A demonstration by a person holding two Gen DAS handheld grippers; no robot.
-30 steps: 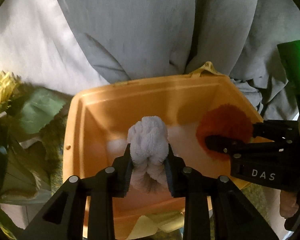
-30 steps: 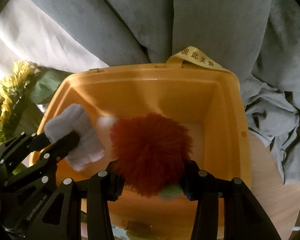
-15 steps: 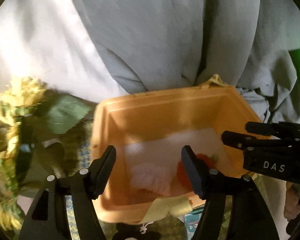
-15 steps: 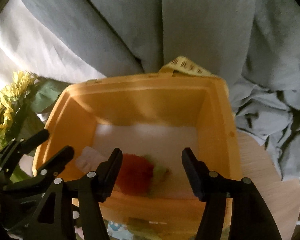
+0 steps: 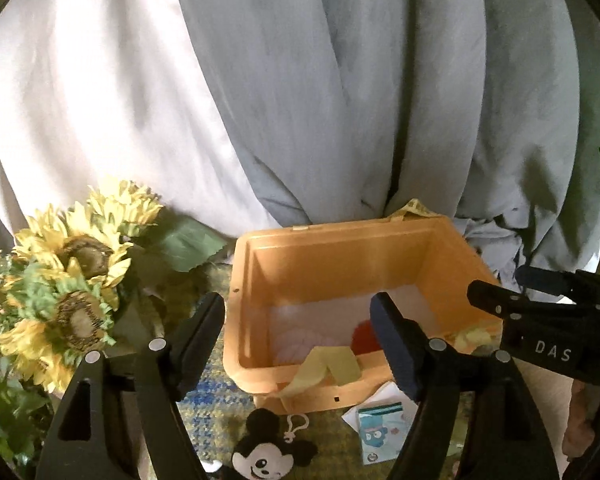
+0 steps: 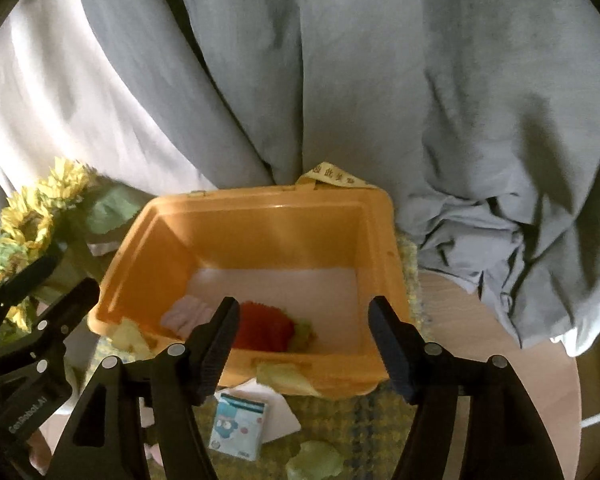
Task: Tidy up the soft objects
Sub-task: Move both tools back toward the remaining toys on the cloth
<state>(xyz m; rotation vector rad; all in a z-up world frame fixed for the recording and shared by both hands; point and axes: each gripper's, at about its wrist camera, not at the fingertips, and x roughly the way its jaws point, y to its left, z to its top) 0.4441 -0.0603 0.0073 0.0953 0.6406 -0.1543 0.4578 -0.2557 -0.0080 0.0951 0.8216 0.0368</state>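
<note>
An orange plastic bin point(image 5: 340, 256) point(image 6: 260, 236) stands on a woven mat. Inside it lie a white fluffy toy point(image 5: 304, 340) point(image 6: 186, 316) and a red pom-pom toy point(image 5: 364, 334) point(image 6: 264, 326) with a green bit beside it. My left gripper point(image 5: 298, 328) is open and empty, above the bin's near edge. My right gripper point(image 6: 304, 328) is open and empty, also above the bin's near side. A Mickey Mouse plush point(image 5: 268, 452) lies on the mat in front of the bin. The right gripper's fingers point(image 5: 532, 308) show at the right of the left wrist view.
Sunflowers point(image 5: 64, 300) point(image 6: 28, 220) stand left of the bin. Grey curtains point(image 5: 340, 100) hang behind it. A small blue-and-white packet point(image 5: 380, 428) point(image 6: 238, 426) and yellow-green cloth pieces point(image 6: 316, 460) lie on the mat near the bin. A bare wooden table top point(image 6: 500, 344) lies to the right.
Both grippers opened and dropped the white toy and the red pom-pom into the bin, then pulled back and up, away from the bin.
</note>
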